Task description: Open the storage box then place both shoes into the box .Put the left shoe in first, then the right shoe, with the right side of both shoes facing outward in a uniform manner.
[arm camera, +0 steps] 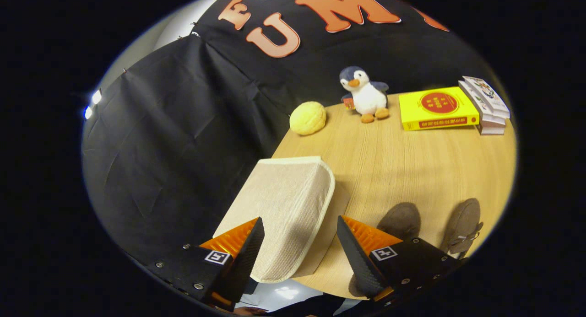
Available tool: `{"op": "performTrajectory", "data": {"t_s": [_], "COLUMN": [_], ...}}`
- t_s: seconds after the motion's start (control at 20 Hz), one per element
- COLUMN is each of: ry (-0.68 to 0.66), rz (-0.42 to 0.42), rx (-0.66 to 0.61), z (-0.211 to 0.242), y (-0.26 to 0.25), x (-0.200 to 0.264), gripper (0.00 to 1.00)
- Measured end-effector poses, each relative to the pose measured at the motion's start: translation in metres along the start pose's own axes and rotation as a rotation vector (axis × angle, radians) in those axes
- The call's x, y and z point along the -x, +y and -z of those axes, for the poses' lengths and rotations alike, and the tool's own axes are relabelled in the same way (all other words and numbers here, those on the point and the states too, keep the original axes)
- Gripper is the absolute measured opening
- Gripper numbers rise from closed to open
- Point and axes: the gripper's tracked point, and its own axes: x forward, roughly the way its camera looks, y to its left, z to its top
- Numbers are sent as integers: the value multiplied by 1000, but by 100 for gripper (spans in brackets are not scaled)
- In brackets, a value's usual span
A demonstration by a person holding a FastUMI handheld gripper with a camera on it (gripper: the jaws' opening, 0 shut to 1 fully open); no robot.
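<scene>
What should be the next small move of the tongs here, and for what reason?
Probably ease the tongs forward and close on the lid edge of the storage box. The box looks closed, its beige lid lies between the open fingers, and neither finger touches it. Both shoes wait on the table beside it, so opening seems to come first.

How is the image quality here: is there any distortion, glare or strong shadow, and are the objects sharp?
Gripper view: strong fisheye bending curves the table edge; the storage box, between the open gripper fingers, throws a soft shadow toward the shoes; bright lamp glare sits beyond the dark cloth; the penguin and yellow book look sharp.
</scene>
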Motion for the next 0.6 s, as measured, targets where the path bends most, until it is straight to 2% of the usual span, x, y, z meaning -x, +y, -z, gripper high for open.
{"op": "performTrajectory", "data": {"t_s": [0.3,0.6], "ry": [127,166], "rz": [-50,-88], "rx": [-112,-175], "z": [36,41], "y": [-1,12], "x": [-38,-50], "gripper": [96,96]}}
